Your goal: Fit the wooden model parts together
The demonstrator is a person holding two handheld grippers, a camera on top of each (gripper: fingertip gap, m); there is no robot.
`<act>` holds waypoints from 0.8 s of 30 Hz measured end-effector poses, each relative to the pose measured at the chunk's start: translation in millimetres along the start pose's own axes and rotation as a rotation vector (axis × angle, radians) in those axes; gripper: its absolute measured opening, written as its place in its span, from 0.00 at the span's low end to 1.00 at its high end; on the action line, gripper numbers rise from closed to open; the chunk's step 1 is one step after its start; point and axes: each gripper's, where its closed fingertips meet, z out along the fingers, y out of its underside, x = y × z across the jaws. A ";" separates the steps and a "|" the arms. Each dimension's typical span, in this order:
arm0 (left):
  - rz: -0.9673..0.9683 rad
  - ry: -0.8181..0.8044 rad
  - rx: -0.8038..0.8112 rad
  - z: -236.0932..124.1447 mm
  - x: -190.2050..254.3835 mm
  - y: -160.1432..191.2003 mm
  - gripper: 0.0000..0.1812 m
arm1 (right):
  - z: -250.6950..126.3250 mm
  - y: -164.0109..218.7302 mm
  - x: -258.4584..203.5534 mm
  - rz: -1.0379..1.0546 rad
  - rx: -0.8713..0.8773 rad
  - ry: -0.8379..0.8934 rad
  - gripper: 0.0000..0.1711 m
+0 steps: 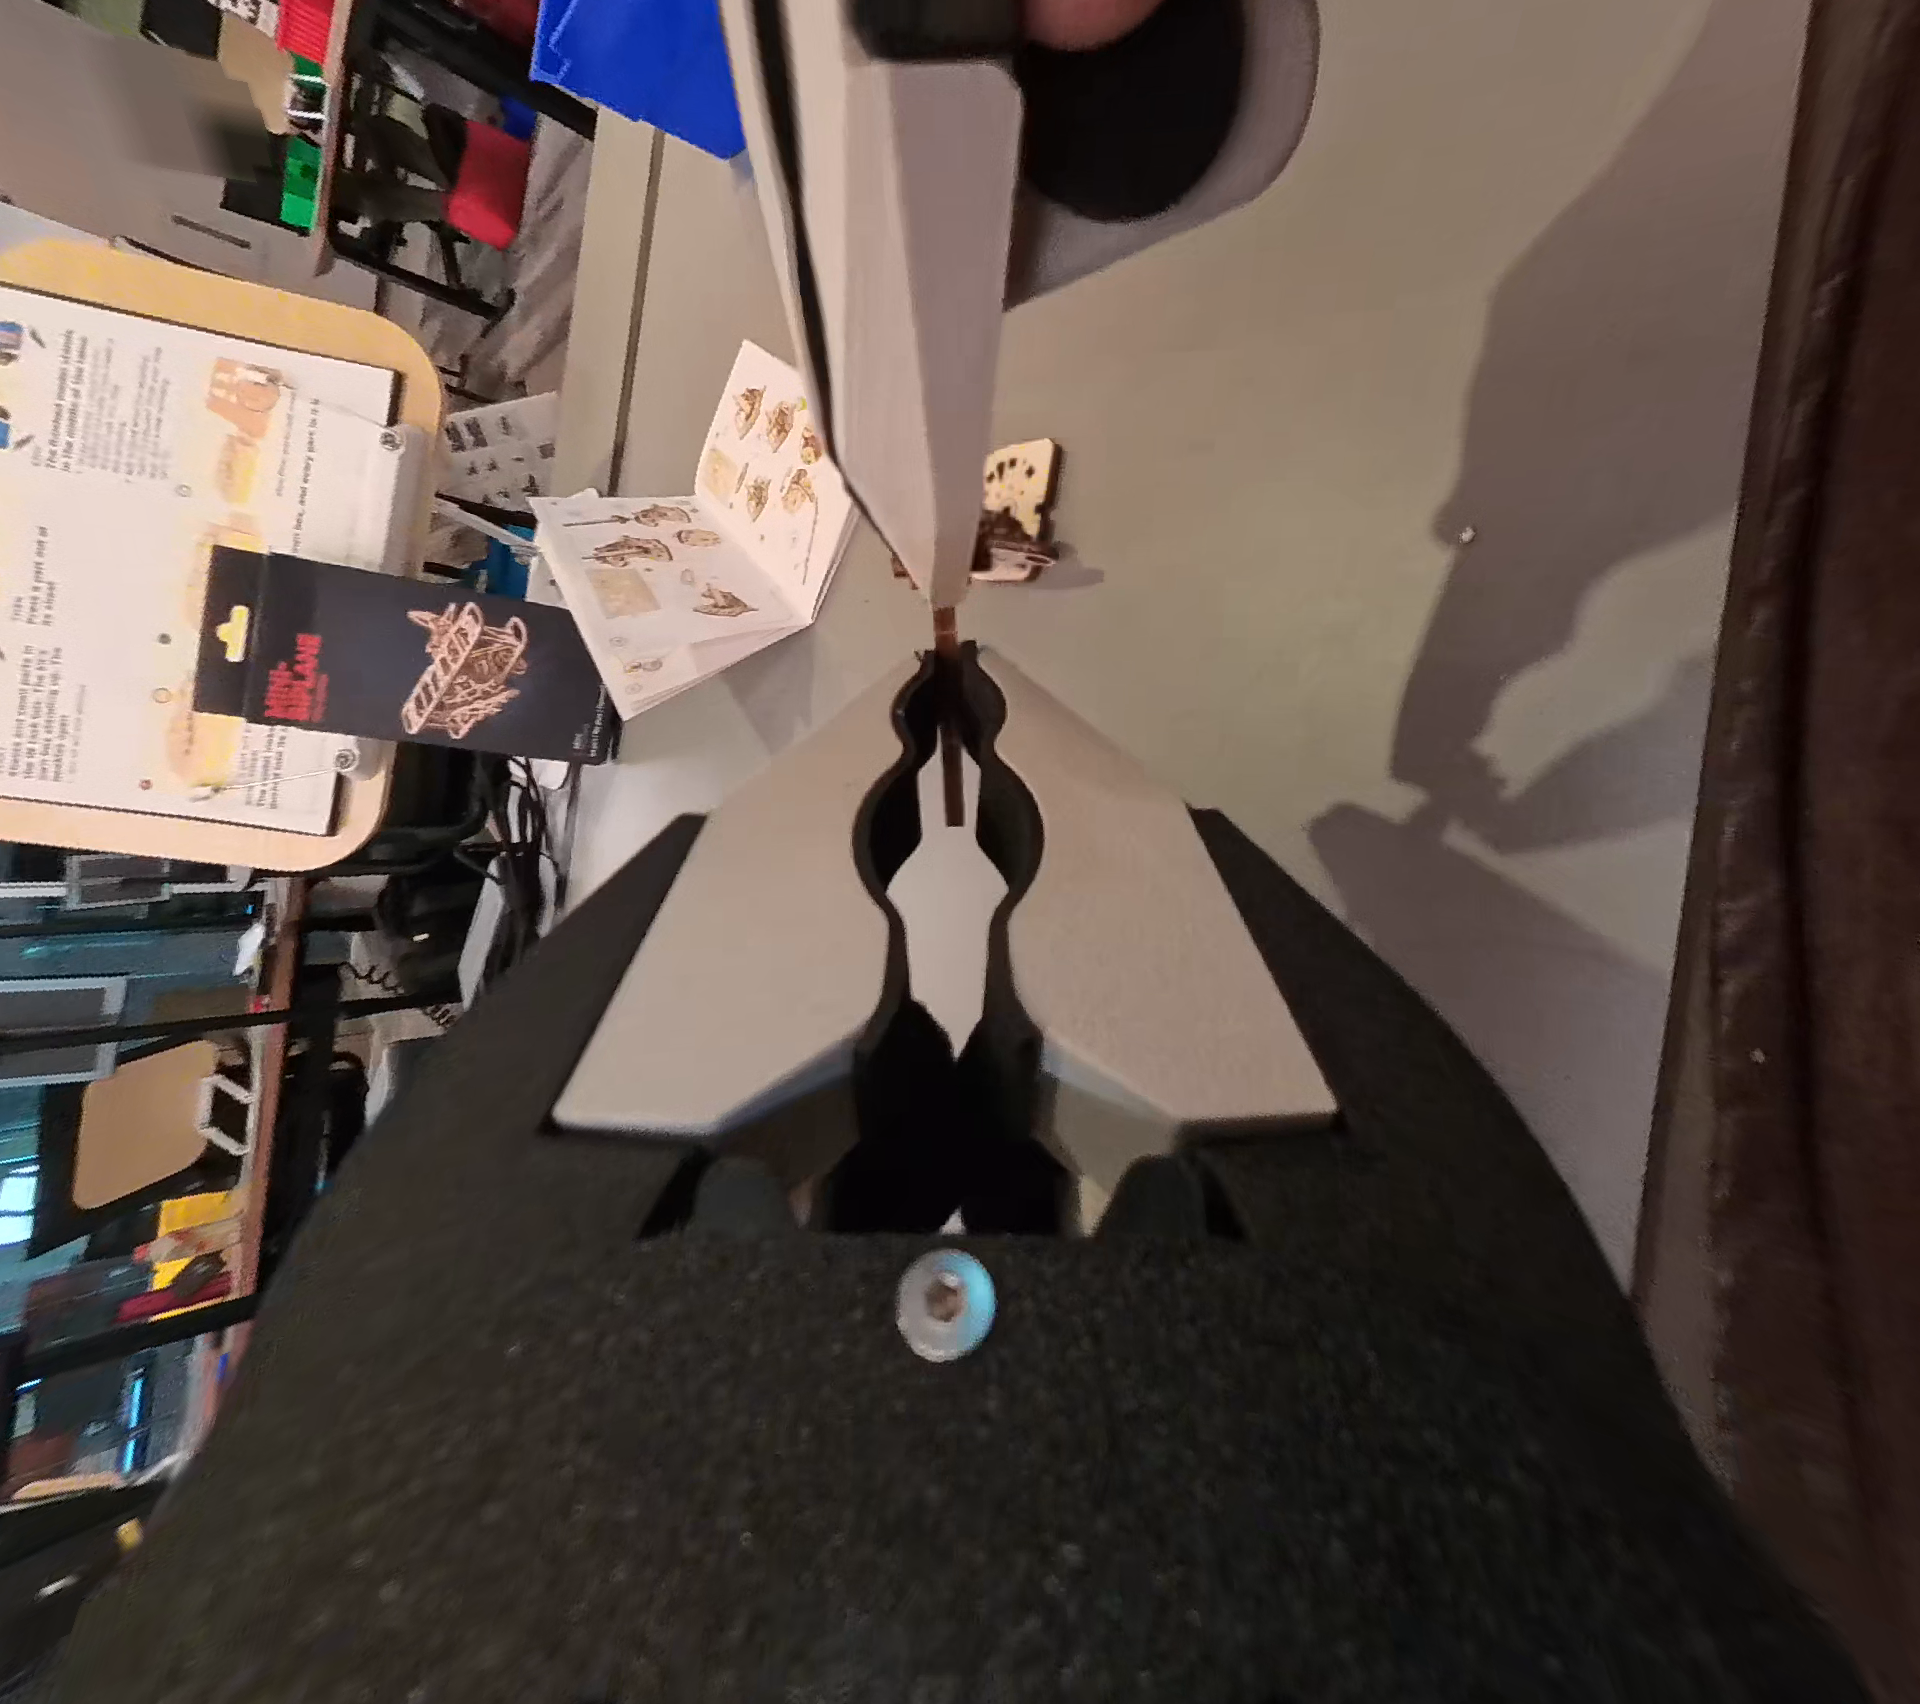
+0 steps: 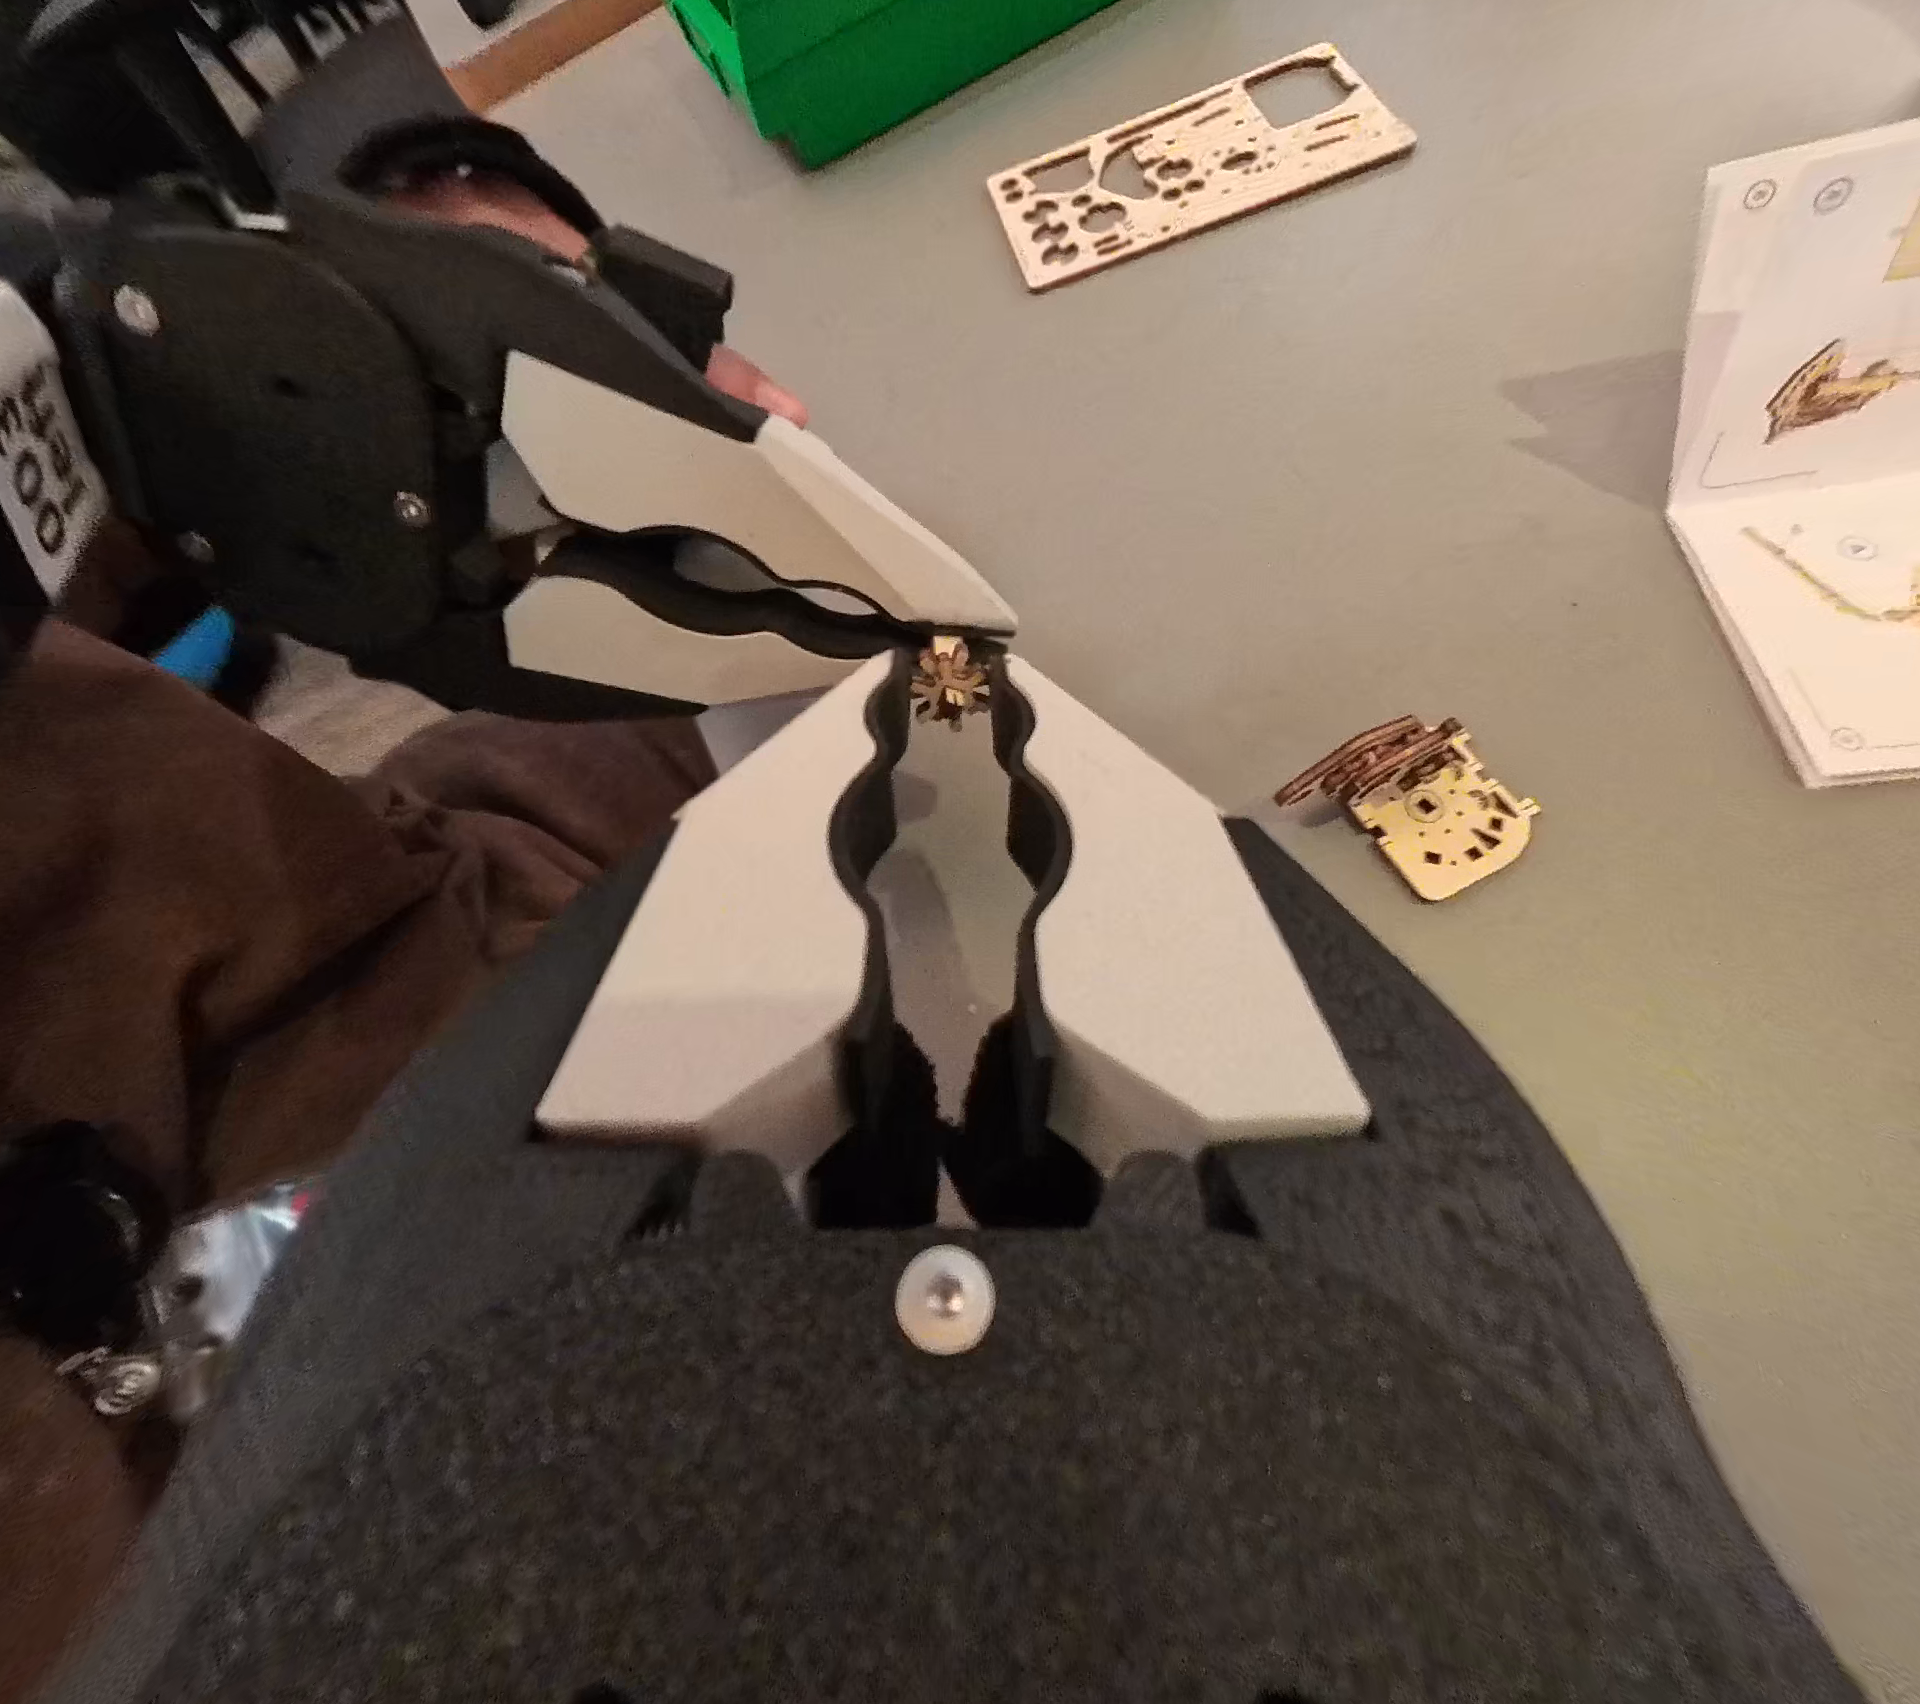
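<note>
With my right hand-held gripper [image 2: 948, 686] clamped on the gear [image 2: 947, 684] and my left hand-held gripper [image 1: 943, 667] clamped on the stick [image 1: 950, 745], both above the tabletop [image 2: 1351, 459], I line the 2 up squarely, pressing gently.

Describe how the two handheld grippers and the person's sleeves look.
Both the left gripper and the right gripper have a speckled black body with a silver screw, pale grey wedge-shaped fingers and wavy black inner pads. The left one carries a white label with black writing. The person wears brown sleeves.
</note>
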 end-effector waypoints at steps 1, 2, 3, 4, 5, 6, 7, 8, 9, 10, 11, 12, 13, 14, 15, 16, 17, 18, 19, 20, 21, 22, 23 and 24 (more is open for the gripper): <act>0.002 -0.006 -0.003 -0.1 -0.7 0.1 0.00 | 0.1 -0.6 0.1 0.046 0.008 -0.014 0.08; 0.006 -0.011 -0.006 -0.4 -1.2 0.2 0.00 | 0.0 -1.1 0.1 0.093 0.016 -0.030 0.08; 0.017 -0.017 -0.010 -0.5 -1.4 0.3 0.00 | 0.1 -0.6 0.1 0.132 0.019 -0.045 0.08; 0.027 -0.023 -0.015 -0.4 -1.3 0.5 0.01 | 0.1 -0.1 0.4 0.172 0.025 -0.059 0.08; 0.031 -0.023 -0.016 -0.2 -0.8 0.3 0.01 | 0.0 0.2 0.6 0.212 0.032 -0.075 0.08; 0.025 -0.014 -0.014 0.1 0.3 0.2 0.01 | -0.1 1.4 0.3 0.204 0.037 -0.081 0.08; 0.018 -0.004 -0.009 0.2 1.2 -0.2 0.00 | -0.5 2.4 -0.4 0.147 0.044 -0.073 0.09; 0.017 -0.001 -0.007 0.1 1.2 -0.1 0.00 | -1.8 2.1 -1.2 0.078 0.053 -0.053 0.09; 0.019 -0.002 -0.013 0.5 1.2 1.1 0.00 | -3.6 2.3 -1.4 -0.003 0.050 -0.023 0.11; 0.023 -0.001 -0.021 1.2 1.6 3.0 0.00 | -5.6 2.1 -1.8 -0.093 0.046 0.012 0.13; 0.025 0.003 -0.027 1.9 2.4 4.5 0.00 | -7.7 1.2 -4.1 -0.192 0.049 0.039 0.13; 0.025 0.007 -0.027 2.3 3.3 4.8 0.00 | -9.7 0.2 -5.5 -0.287 0.054 0.075 0.14; 0.024 0.012 -0.023 2.3 4.0 4.4 0.00 | -11.0 -0.4 -6.0 -0.370 0.055 0.111 0.13; 0.024 0.017 -0.023 2.3 4.8 4.0 0.00 | -10.9 1.7 -6.5 -0.438 0.036 0.133 0.13; 0.027 0.020 -0.023 2.3 5.7 3.5 0.00 | -10.1 4.3 -6.3 -0.484 0.018 0.148 0.13; 0.033 0.022 -0.022 2.1 6.9 2.8 0.00 | -9.1 6.0 -6.3 -0.509 0.009 0.151 0.13; 0.042 0.022 -0.021 1.8 7.9 2.0 0.00 | -7.9 8.0 -7.3 -0.519 0.002 0.140 0.13; 0.051 0.019 -0.020 1.5 8.7 1.0 0.00 | -7.2 8.2 -6.8 -0.518 0.002 0.138 0.13; 0.062 0.017 -0.020 1.3 9.6 0.1 0.00 | -6.8 7.1 -5.4 -0.512 0.008 0.142 0.12; 0.075 0.011 -0.021 0.9 9.9 -0.9 0.00 | -6.2 7.8 -7.3 -0.504 0.005 0.122 0.10; 0.091 0.003 -0.023 0.7 10.0 -1.6 0.00 | -5.9 7.5 -7.2 -0.487 0.005 0.115 0.08; 0.109 -0.004 -0.026 0.4 10.3 -1.9 0.00 | -5.6 7.4 -6.3 -0.468 0.005 0.111 0.06; 0.123 -0.012 -0.029 0.3 10.5 -2.0 0.00 | -5.2 8.0 -6.6 -0.447 0.003 0.096 0.05; 0.131 -0.016 -0.034 0.5 10.7 -1.5 0.00 | -4.9 8.0 -5.3 -0.421 0.002 0.089 0.05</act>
